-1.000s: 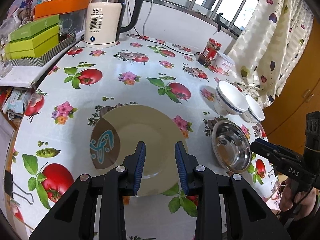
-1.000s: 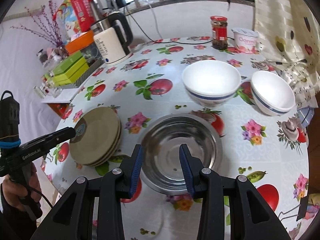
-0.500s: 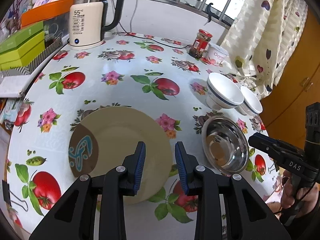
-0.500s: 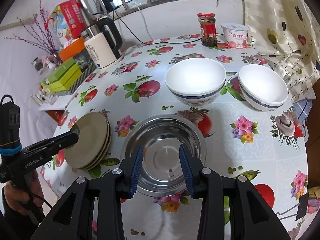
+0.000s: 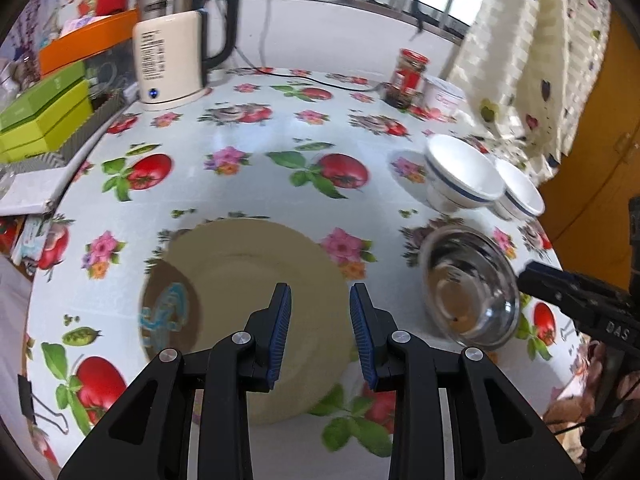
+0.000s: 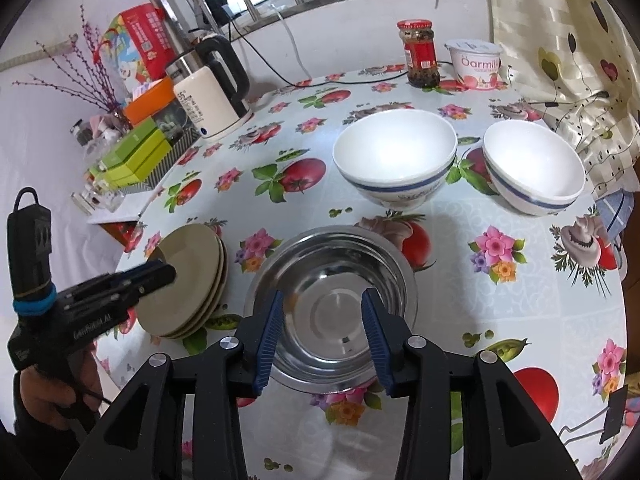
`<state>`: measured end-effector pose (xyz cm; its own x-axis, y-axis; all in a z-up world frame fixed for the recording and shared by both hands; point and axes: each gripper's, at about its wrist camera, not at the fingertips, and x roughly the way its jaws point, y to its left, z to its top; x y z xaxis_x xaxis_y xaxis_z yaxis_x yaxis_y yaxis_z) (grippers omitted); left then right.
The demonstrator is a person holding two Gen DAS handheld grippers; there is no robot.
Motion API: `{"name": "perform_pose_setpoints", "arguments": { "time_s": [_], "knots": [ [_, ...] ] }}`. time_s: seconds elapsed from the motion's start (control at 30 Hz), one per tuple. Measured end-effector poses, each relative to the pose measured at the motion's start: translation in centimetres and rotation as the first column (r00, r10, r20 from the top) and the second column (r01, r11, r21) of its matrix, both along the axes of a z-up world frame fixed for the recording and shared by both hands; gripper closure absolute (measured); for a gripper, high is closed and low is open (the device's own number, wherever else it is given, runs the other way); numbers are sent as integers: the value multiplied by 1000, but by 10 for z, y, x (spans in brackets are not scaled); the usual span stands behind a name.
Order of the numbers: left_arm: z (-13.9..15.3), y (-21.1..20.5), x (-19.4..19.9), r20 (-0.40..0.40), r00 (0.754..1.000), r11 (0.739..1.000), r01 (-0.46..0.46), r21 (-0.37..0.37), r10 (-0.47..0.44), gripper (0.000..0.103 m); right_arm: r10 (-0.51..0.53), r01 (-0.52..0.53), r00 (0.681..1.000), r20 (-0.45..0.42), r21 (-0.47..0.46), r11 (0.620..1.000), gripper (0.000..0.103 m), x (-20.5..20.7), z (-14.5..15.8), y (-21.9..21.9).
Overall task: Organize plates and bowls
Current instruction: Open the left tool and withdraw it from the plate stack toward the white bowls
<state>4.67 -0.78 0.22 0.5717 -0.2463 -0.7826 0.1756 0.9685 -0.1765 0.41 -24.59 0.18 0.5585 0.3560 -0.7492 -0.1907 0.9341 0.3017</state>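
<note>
The table (image 6: 540, 300) under its fruit-and-flower oilcloth carries everything I work on. Largest of the dishes is the stack of beige plates (image 5: 248, 292), lying near the table's near-left edge; my left gripper (image 5: 319, 334) hangs over its near rim, blue pads apart with only the plate surface seen through the gap, nothing pinched. From my right-hand view the same stack (image 6: 188, 276) sits left of the steel bowl, with the left gripper's nose (image 6: 120, 284) reaching over its near side.

Next in size is the stainless steel bowl (image 6: 332, 300), empty, upright, close to the near edge and just beside the plates without touching them. My right gripper (image 6: 323, 338) is poised over its near rim, the two fingers straddling the bowl's inside; its jaws have just been opening a little, and they press on nothing. In the left view that bowl (image 5: 468, 288) lies right of the plates, with the right gripper's tip (image 5: 576, 300) coming in at its right side.

Behind the steel bowl, toward the right edge, stand two white bowls with a blue band: one (image 6: 394, 164) nearer the middle, the other (image 6: 534, 166) just beside it by the curtain (image 6: 560, 40).

At the far edge are an electric kettle (image 6: 212, 100), a red-lidded jar (image 6: 420, 54) and a yogurt tub (image 6: 476, 64).
</note>
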Motion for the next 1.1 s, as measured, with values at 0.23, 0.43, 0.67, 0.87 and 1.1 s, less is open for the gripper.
{"name": "perform_pose_setpoints", "arguments": {
  "time_s": [0.23, 0.43, 0.67, 0.87, 1.1],
  "knots": [
    [-14, 52, 9, -19, 989, 989, -144, 21, 145, 70, -13, 13, 1000, 15, -10, 1000, 62, 0, 3, -1],
    [-22, 78, 15, -10, 976, 976, -217, 32, 218, 69, -34, 35, 999, 8, -15, 999, 62, 0, 2, -8],
    [-35, 86, 18, -71, 972, 974, -223, 24, 225, 69, -54, 54, 999, -6, -15, 998, 63, 1, -2, -13],
    [-38, 86, 12, -90, 973, 977, -213, 17, 213, 69, -69, 69, 998, -11, -14, 998, 63, 2, -4, -19],
    [-13, 80, 10, -28, 977, 978, -211, 1, 211, 69, -92, 92, 996, -14, -1, 996, 63, 6, -5, -26]
  ]
}}
